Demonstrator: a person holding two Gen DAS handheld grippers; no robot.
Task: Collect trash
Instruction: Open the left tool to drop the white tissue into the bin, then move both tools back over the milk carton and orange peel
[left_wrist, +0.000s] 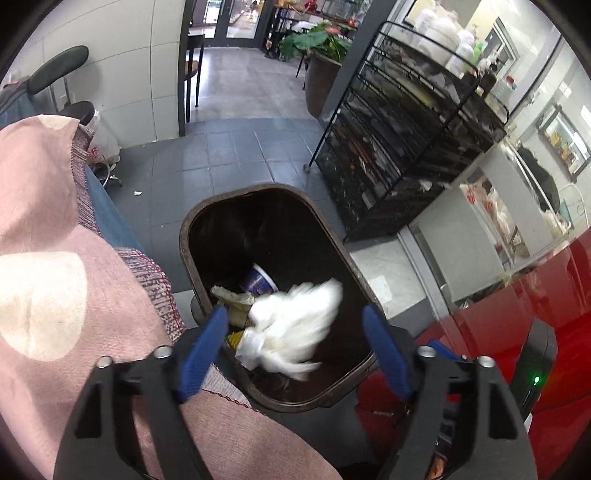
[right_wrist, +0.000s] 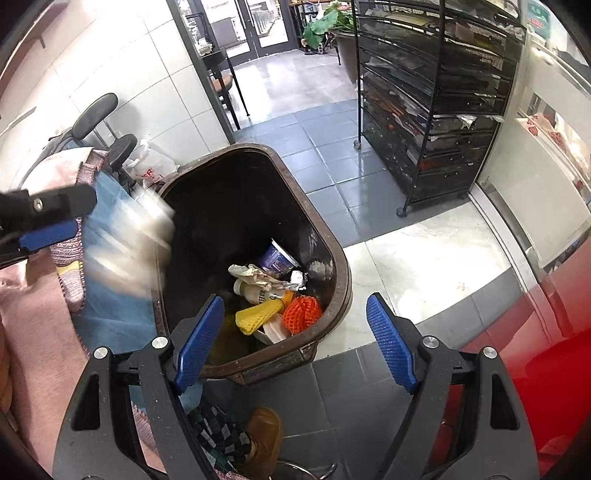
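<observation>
A brown trash bin (left_wrist: 190, 236) stands on the floor below both grippers; it also shows in the right wrist view (right_wrist: 332, 254). My left gripper (left_wrist: 295, 321) is open above the bin. A blurred white crumpled plastic piece (left_wrist: 295, 325) is between its fingers in mid-air, over the bin's opening. It appears as a blurred streak (right_wrist: 129, 236) in the right wrist view, beside the left gripper's finger (right_wrist: 48, 234). My right gripper (right_wrist: 295, 325) is open and empty above the bin's near rim. Inside lie a blue cup (right_wrist: 277, 256), a yellow foam net (right_wrist: 256, 315), an orange foam net (right_wrist: 301, 314) and crumpled paper.
A pink and blue cloth (left_wrist: 55, 258) covers the surface at left. A black wire rack (left_wrist: 399, 140) stands on the tiled floor at right. A red surface (right_wrist: 554, 369) is at the lower right. A brown shoe (right_wrist: 264, 435) is below the bin.
</observation>
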